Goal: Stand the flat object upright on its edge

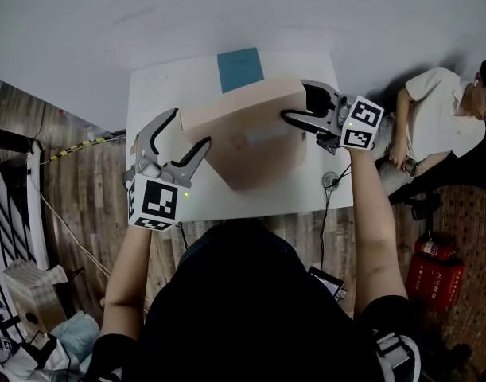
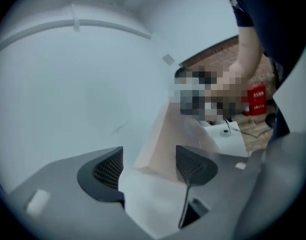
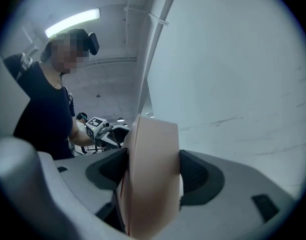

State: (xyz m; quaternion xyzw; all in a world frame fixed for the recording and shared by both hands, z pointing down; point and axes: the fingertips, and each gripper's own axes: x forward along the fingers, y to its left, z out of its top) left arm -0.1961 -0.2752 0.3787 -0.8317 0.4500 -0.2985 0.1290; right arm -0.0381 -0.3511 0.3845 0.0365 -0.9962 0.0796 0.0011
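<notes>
A flat tan cardboard box (image 1: 250, 138) is raised on the white table (image 1: 163, 86), narrow top edge up and broad face turned toward me. My right gripper (image 1: 300, 102) is shut on its right end; in the right gripper view the box's edge (image 3: 153, 154) fills the gap and both pads press it. My left gripper (image 1: 192, 127) is at the box's left end with its jaws apart. In the left gripper view the box (image 2: 165, 139) stands just past the left gripper's (image 2: 148, 169) fingertips, and neither pad touches it.
A teal square sheet (image 1: 240, 68) lies on the table behind the box. A small round puck with a cable (image 1: 330, 180) sits at the table's right front corner. A seated person (image 1: 437, 118) is to the right, and a red fire extinguisher (image 1: 433, 273) stands on the wooden floor.
</notes>
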